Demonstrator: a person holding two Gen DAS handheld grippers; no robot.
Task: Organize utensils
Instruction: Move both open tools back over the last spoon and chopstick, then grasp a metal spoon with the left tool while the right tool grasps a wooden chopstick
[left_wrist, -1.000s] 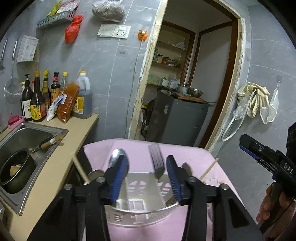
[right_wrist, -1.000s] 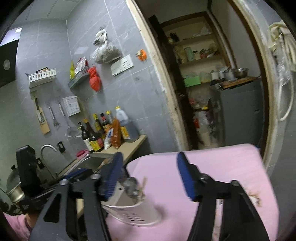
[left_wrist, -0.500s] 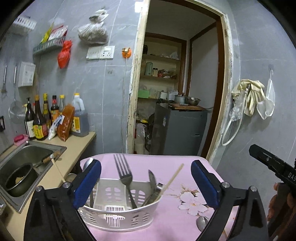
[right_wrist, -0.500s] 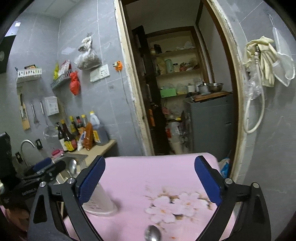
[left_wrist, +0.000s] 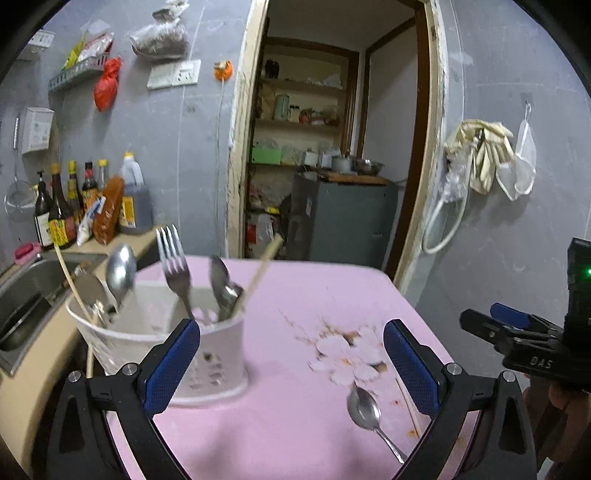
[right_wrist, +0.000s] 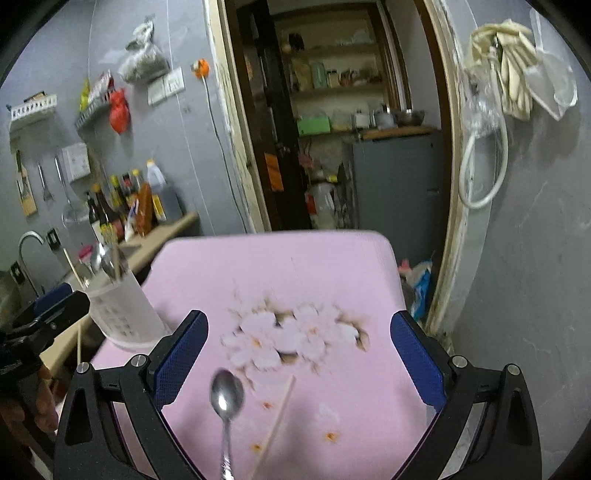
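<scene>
**Both grippers spread wide over the pink table, nothing held**

The left gripper (left_wrist: 291, 360), black with blue pads, fills the lower part of its own view. Its jaws have just been opening and now stand far apart with nothing between them. Behind its left finger (left_wrist: 171, 360), at the lower left of the frame, stands the white perforated plastic utensil holder (left_wrist: 214, 354) on the pink flower-printed tablecloth (left_wrist: 295, 295). Upright or leaning in the holder are a steel fork (left_wrist: 173, 267), a steel spoon with its bowl up (left_wrist: 121, 267), further steel cutlery (left_wrist: 223, 290) and two pale wooden chopsticks (left_wrist: 260, 267), one at each end. A loose steel spoon (left_wrist: 364, 406) lies flat on the cloth at the lower right, just beside the left gripper's right finger and apart from the holder.

The right gripper (right_wrist: 299, 360), of the same make, sits low in its own view. Its jaws have likewise just been opening and are spread wide, gripping nothing. The loose spoon (right_wrist: 227, 398) lies at the bottom centre of this frame, bowl towards the printed flowers, between the two fingers but touched by neither. A single wooden chopstick (right_wrist: 279, 417) lies just to its right, slanting up to the right. The holder (right_wrist: 122, 314) appears at the left edge of the cloth.
</scene>
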